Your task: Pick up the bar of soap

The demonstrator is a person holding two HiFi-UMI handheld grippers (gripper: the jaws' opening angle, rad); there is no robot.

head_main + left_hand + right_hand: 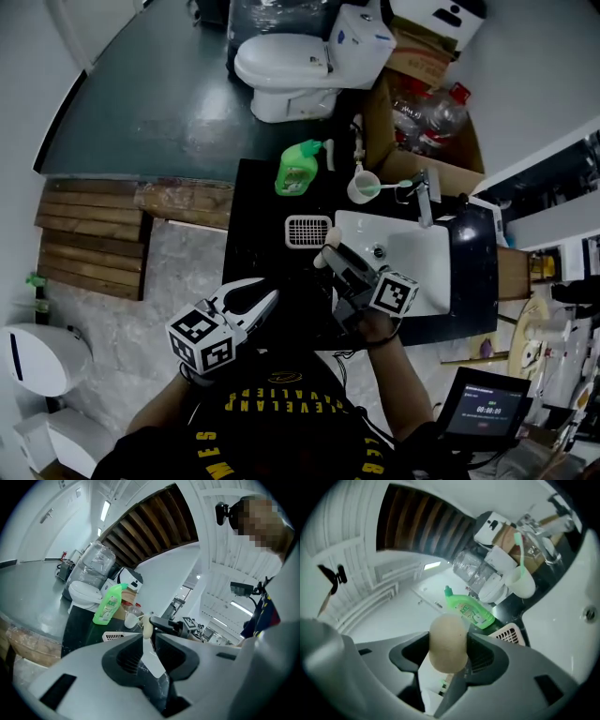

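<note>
Right claw [335, 260] is clamped on the bar of soap [326, 253]. In the head view I see only the soap's pale end, off the counter [255, 202], over the sink's [412, 258] left rim and just beside the white basket [308, 230]. Left claw [266, 302] is over the counter's near edge, tips together, empty; my torso cuts off that edge.

Left gripper view: only a sliver of gap between the jaws, nothing in it; soap is small beyond them.

Right gripper view: soap fills the jaws and both pads press on it. Its lower end is hidden. Green bottle [471, 611] and cup [522, 582] are behind, at the counter's far edge.
</note>
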